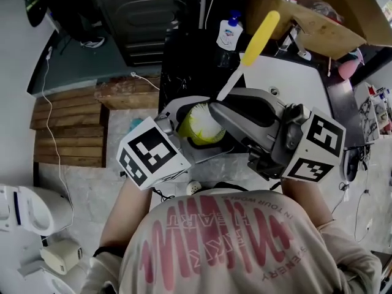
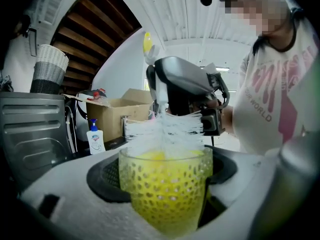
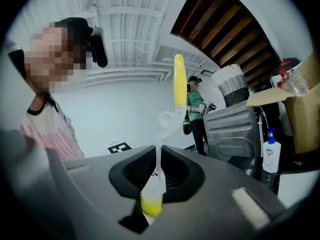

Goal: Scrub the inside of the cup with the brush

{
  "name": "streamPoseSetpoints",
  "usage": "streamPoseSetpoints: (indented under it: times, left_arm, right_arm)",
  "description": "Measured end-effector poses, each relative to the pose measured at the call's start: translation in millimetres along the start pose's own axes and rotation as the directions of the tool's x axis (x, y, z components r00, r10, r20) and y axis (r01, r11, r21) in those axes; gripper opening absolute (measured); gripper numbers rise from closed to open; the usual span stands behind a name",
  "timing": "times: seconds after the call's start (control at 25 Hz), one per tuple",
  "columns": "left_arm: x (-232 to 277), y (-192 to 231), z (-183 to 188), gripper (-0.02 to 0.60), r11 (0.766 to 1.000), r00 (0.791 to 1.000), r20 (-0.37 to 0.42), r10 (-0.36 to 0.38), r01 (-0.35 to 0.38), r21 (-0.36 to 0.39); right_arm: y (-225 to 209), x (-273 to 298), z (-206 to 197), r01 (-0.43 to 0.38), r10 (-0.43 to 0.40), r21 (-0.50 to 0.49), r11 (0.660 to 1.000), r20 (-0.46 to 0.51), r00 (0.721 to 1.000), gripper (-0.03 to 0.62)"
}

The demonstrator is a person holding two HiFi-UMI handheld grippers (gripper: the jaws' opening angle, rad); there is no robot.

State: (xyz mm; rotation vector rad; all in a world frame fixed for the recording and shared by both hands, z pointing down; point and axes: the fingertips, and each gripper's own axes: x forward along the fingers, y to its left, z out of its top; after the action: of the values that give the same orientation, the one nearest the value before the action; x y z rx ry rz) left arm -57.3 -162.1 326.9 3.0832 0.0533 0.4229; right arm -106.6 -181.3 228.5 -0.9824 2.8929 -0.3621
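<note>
The cup [image 2: 167, 194], a see-through yellow tumbler with a dimpled wall, is held up in front of the person's chest, near the middle of the scene and clear of the bench [image 1: 288, 72] beyond it. The left gripper [image 1: 187, 122] has its fingers [image 2: 60, 194] clamped on the cup's wall from either side, mouth upward. The cup looks like thin plastic: light, probably a little springy, so a hard squeeze could bow it, and the dimples should help against slipping. The right gripper [image 1: 222, 106] has its fingers [image 3: 75, 184] closed on the slim stem of the brush [image 3: 159, 169], low down near the head, with the yellow handle angling away to the far right. The soft white bristles sit at the cup's rim, partly inside. The thin stem will likely flex, so this low hold suits pushing the bristles down the wall.
</note>
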Motion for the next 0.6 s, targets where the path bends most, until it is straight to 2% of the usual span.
streamPoseSetpoints:
  times: [0.24,0.4,0.6]
  left_arm:
    - [-21.8,4.3,3.8,0.408,0.999,0.998,0.054,0.029,-0.027,-0.035]
    - [-29.3,3.3,3.3,0.408,0.997,0.997,0.081,0.008,-0.002,-0.075]
    - [-23.5,-3.1,-4.1,0.407,0.993,0.997,0.064,-0.030,0.036,-0.108]
  right_arm:
    - [14.1,7.1,5.7,-0.072,0.072,-0.026,0.997,-0.005,0.997,0.044]
    - [29.0,14.1,0.8,-0.138,0.135,-0.076,0.988,-0.042,0.990,0.044]
    - [41.2,19.0,-6.7,-0.185,0.179,-0.111,0.976,-0.059,0.982,0.046]
